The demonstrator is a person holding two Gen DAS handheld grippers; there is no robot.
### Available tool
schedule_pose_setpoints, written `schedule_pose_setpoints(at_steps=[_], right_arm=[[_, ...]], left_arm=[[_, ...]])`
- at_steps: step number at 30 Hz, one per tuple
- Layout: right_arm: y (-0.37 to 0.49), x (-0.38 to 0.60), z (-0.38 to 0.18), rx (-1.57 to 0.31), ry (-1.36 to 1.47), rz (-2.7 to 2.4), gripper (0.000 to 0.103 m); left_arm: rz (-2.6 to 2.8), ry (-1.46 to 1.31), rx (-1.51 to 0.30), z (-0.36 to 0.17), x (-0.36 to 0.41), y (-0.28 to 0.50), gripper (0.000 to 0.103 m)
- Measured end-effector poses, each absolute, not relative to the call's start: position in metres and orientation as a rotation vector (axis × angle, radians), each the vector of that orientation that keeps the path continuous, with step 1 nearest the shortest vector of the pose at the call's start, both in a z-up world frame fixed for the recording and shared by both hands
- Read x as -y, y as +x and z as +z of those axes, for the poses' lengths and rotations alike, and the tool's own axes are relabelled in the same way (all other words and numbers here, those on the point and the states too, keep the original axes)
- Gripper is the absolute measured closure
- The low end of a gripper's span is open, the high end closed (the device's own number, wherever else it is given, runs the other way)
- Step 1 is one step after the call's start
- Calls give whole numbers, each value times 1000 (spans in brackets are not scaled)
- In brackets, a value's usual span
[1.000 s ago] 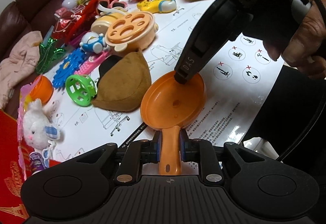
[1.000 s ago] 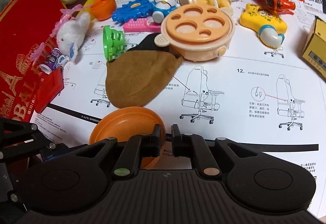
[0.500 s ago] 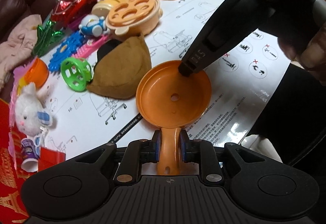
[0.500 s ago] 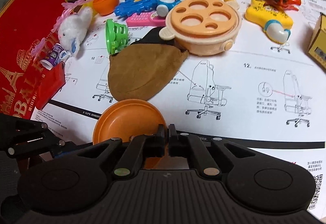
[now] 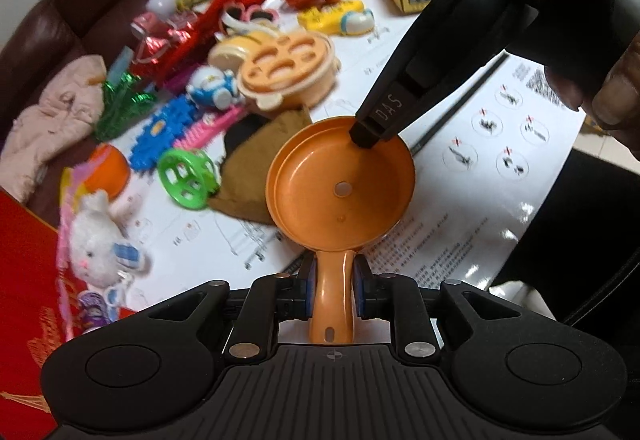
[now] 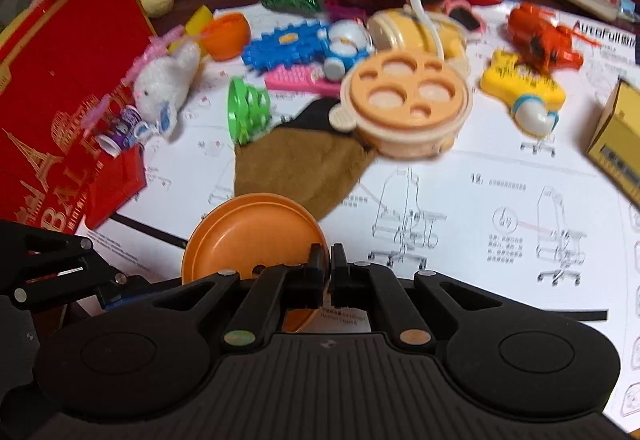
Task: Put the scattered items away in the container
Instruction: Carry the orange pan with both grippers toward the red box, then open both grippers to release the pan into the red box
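Carefully, I keep my left gripper [image 5: 333,285] clamped on the orange pan's [image 5: 340,186] handle, right gripper [image 6: 329,267] pinching its rim, level.

both tongs, left [image 5: 333,282] and right [image 6: 329,272], clamped, angled steeply downward

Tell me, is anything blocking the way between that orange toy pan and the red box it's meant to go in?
Partly. The orange pan is held by both grippers, above the paper. The red box stands to its left in the right wrist view, with a white plush bunny and a small purple cup beside its edge.
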State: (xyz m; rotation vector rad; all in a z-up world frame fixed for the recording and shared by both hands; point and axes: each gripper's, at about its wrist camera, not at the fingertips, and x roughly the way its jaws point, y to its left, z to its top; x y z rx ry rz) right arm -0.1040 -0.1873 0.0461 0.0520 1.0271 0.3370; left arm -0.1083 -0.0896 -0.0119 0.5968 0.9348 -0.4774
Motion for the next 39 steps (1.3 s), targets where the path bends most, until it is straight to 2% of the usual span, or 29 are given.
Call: schedule_pose_setpoints(at_steps=[22,29,39], right_arm=[[-82,132,191,-721,-180,491,98],[-76,81,229,-623,-279,566,98],[-65,-40,262,-497,-376,754,98]], left_arm=[[-294,568,-658,112,39,-98,89],[-179,552,-593,143,-1,-97,89],[89,487,-586,172,-99,-102,89]])
